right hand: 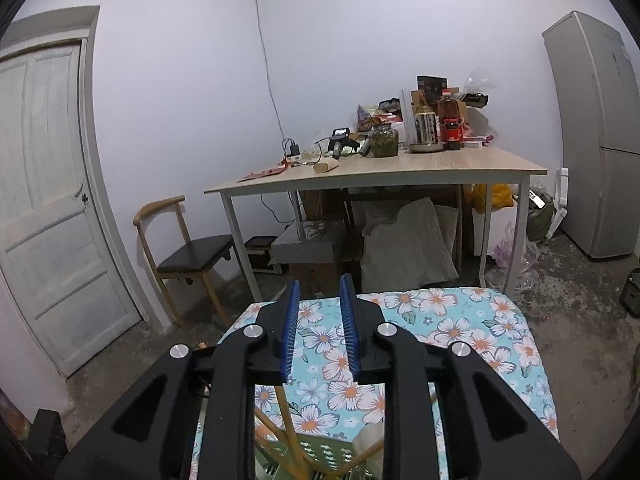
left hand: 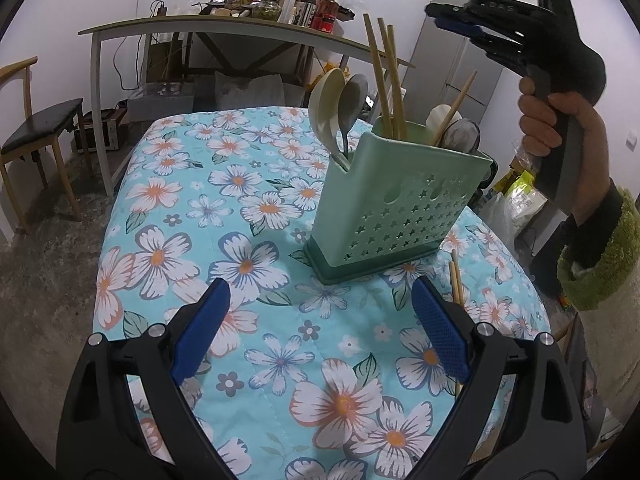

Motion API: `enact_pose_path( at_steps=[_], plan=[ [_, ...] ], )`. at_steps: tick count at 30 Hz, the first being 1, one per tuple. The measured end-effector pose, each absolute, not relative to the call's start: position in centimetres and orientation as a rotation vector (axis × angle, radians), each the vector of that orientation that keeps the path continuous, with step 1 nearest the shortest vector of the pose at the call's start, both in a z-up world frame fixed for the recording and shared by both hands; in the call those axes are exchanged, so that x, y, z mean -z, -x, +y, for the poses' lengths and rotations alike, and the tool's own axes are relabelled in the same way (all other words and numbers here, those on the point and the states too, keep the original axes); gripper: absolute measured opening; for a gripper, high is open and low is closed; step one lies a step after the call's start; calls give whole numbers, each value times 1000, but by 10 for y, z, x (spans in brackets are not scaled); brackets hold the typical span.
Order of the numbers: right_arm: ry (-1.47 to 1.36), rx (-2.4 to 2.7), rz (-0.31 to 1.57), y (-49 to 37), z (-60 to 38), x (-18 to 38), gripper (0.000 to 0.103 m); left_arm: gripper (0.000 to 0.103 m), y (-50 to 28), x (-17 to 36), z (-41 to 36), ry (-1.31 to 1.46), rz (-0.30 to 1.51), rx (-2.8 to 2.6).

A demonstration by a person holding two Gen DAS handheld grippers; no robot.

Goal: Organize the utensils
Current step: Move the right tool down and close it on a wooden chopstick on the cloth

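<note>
While raised, right gripper (left hand: 436, 16) over holder (left hand: 400, 200) (jaws parted)

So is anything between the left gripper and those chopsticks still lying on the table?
Nothing visible. The left gripper is open above bare floral tablecloth; the loose chopsticks lie beside its right finger, with the green utensil holder farther back.

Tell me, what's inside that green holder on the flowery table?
The green holder holds wooden chopsticks and several spoons, all standing up above its rim. Their lower ends are hidden behind its star-punched wall, so anything shorter inside can't be seen.
</note>
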State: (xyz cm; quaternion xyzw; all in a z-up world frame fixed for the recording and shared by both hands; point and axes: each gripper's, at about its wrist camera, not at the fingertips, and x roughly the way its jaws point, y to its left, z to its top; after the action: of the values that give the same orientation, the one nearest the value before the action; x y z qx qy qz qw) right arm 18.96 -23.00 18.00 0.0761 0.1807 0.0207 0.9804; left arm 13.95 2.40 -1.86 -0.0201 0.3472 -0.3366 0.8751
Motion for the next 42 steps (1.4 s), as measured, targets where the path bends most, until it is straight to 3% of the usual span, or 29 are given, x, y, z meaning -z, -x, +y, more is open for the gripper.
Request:
enact_pose_path(
  at_steps=[15,30,36,42],
  plan=[
    [-327,15,435,-85,-263,-152,27,88,-133,14,19,31,736,699],
    [-838,-10,837,-33,-269,18,27,88,-134,47,-5,-93,909,640],
    [-943,-10,902,-32,-263,61,27,88,-130,61,-13,-130,952,648],
    [-974,2,908,-41,-260,76,16,88,-127,70,-21,-151,981,652]
  ],
)
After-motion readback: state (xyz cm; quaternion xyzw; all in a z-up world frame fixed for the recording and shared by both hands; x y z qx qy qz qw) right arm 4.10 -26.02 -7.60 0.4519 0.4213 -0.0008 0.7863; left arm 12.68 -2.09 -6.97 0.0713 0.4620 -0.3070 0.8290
